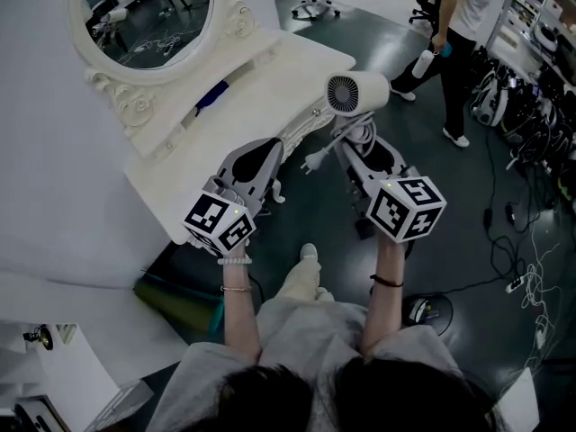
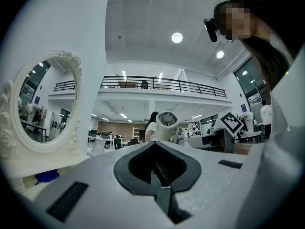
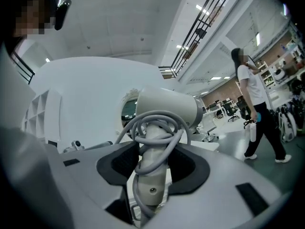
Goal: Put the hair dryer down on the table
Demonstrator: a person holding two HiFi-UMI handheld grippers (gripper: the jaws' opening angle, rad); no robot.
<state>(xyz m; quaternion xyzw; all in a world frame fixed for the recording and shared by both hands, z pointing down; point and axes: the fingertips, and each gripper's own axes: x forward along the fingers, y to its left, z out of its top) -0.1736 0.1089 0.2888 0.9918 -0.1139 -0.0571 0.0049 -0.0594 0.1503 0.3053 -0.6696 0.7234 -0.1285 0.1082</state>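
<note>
The right gripper (image 1: 355, 147) is clamping its jaws on the handle of the hair dryer (image 1: 356, 93), cord wound round it, holding it in the air just off the table (image 1: 261, 79) edge. It is at two o'clock from the left gripper (image 1: 267, 156), whose jaws are sitting together, empty.

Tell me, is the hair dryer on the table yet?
Not yet. Done: the right gripper has the hair dryer clamped by its handle, with the cord wound round it. In hand: the dryer is up in the air near the edge of the white table, not resting on it. Left: lower it onto the tabletop and open the jaws. The left gripper is shut and holds nothing.
</note>
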